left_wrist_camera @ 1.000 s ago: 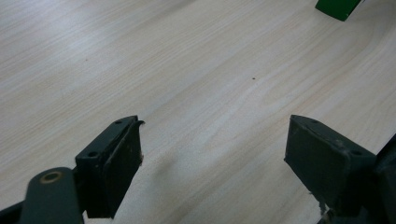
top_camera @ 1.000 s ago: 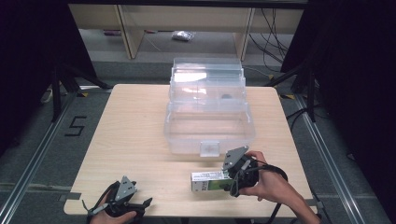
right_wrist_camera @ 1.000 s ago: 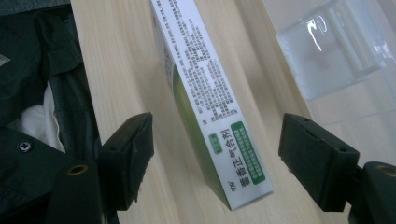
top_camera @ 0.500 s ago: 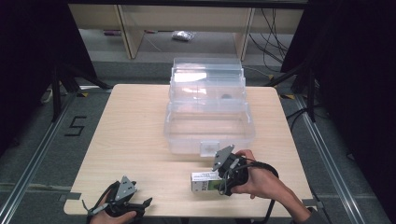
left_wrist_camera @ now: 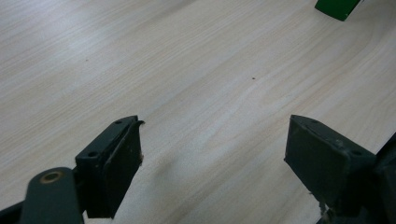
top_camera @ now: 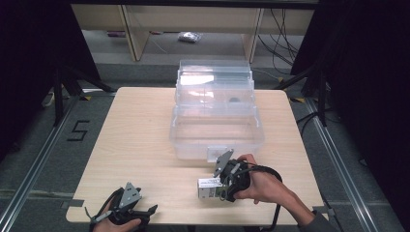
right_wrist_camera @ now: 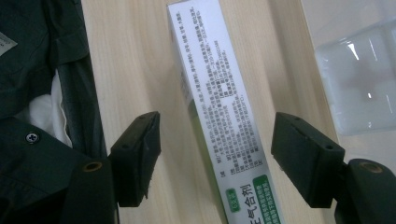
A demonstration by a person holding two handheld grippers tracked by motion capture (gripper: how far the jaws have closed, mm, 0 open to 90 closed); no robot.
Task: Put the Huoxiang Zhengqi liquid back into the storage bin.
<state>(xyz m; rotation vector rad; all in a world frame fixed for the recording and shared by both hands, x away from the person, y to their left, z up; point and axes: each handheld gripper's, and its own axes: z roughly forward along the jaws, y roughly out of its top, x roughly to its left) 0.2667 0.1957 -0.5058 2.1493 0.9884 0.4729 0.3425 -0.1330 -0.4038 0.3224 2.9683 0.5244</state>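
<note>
A small white and green carton point(top_camera: 208, 187) printed with fine text lies flat on the wooden table point(top_camera: 135, 140), near its front edge. My right gripper point(top_camera: 223, 186) is lowered over the carton's right end. In the right gripper view the carton point(right_wrist_camera: 205, 70) runs lengthwise between the two black jaws of the right gripper point(right_wrist_camera: 217, 120). Those jaws have just been closing, but gaps remain on both sides and the pads do not press on it. My left gripper point(top_camera: 147, 216) rests at the front left corner; its jaws point(left_wrist_camera: 215, 126) stand wide with bare wood between them.
A clear plastic tiered box point(top_camera: 215, 116) stands open on the middle back of the table, just beyond the carton; its wall point(right_wrist_camera: 359, 79) is also in the right gripper view. A green corner point(left_wrist_camera: 338, 7) of the carton reaches into the left gripper view. Dark clothing point(right_wrist_camera: 42, 93) lies along the table's front edge.
My right gripper has slid left along the carton and dipped slightly, with its jaws narrower than before. The left gripper has kept still.
</note>
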